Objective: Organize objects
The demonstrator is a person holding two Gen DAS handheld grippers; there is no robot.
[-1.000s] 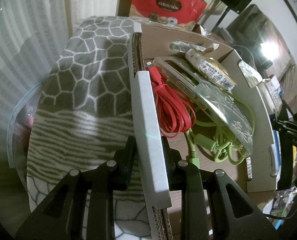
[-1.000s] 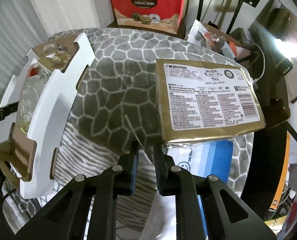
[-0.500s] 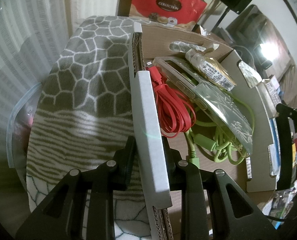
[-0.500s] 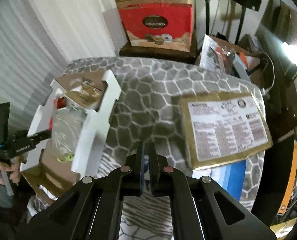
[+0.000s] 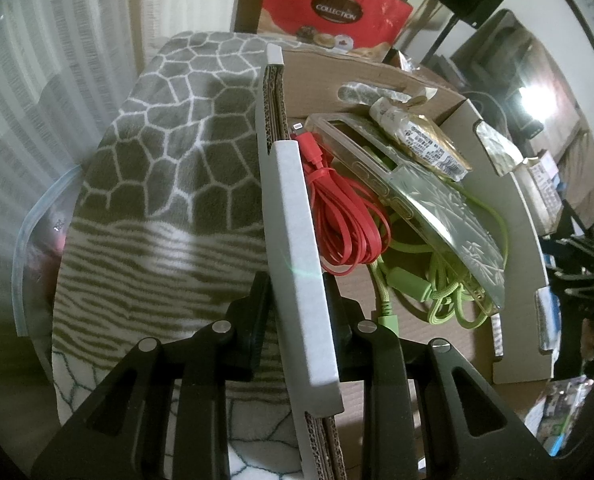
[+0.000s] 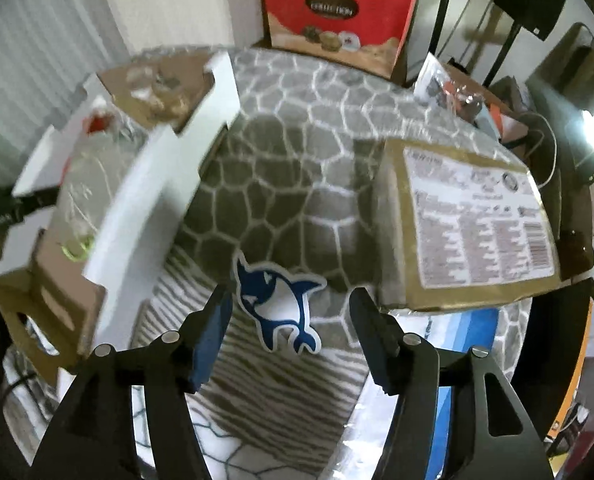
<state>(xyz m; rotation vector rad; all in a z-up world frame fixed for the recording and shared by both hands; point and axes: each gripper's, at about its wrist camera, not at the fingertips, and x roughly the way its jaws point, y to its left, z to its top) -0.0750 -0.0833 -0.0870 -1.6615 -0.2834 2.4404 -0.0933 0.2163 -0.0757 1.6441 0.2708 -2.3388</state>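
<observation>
My left gripper [image 5: 297, 304] is shut on the white side wall of a cardboard box [image 5: 293, 216]. The box holds a red cable [image 5: 345, 224], a green cable [image 5: 437, 288], a clear phone case [image 5: 429, 196] and a gold packet [image 5: 421, 140]. My right gripper [image 6: 291, 312] is open, and a blue and white whale sticker [image 6: 277, 300] lies on the patterned blanket [image 6: 297, 168] between its fingers. The same box [image 6: 153, 184] stands to the left in the right wrist view.
A gold package with a printed label [image 6: 469, 224] lies on the blanket at the right, on top of a blue item [image 6: 449, 328]. A red Collection box [image 6: 333, 12] stands behind the table. A clear plastic bag [image 5: 37, 248] hangs at the left edge.
My right gripper has gone from shut to open, and the whale sticker now lies flat on the blanket between its fingers. The left gripper still holds the box wall.
</observation>
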